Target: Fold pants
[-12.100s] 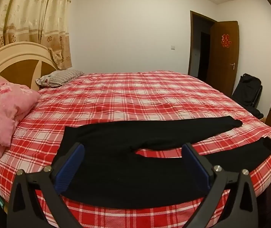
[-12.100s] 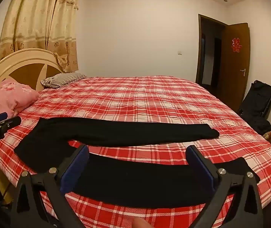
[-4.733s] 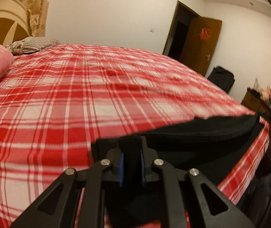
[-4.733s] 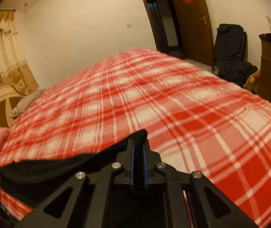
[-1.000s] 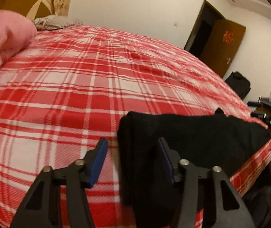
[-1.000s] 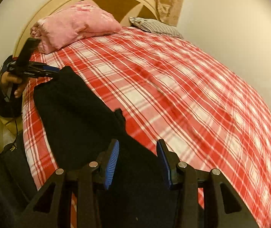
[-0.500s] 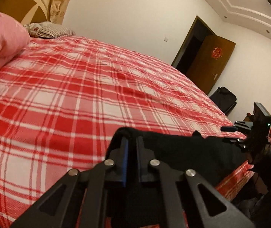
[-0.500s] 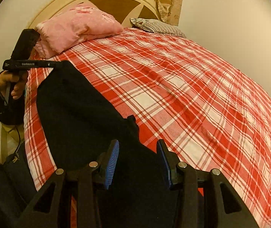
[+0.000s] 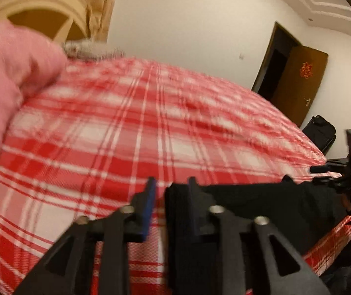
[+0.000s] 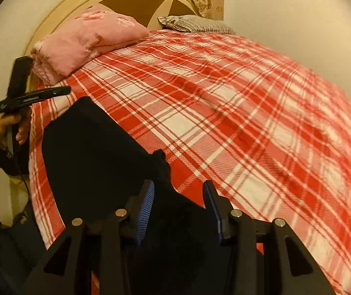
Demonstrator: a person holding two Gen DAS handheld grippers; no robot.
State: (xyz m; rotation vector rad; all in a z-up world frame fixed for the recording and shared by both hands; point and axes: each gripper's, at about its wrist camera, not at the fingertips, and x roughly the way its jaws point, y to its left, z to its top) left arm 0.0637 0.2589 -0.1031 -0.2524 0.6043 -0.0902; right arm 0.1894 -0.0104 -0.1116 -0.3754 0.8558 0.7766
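Black pants (image 10: pixel 96 162) folded on the checked bed (image 10: pixel 249 113)

The pants lie at the bed's near edge, below the pink pillow (image 10: pixel 87 39). The left gripper (image 9: pixel 170 204) has just been opening, its fingers released at the pants' end. The right gripper (image 10: pixel 178 206) hovers released over the cloth.

Your right gripper (image 10: pixel 178 209) hangs with jaws parted over the black pants (image 10: pixel 94 152), which lie along the near-left edge of the plaid bed (image 10: pixel 249 123).
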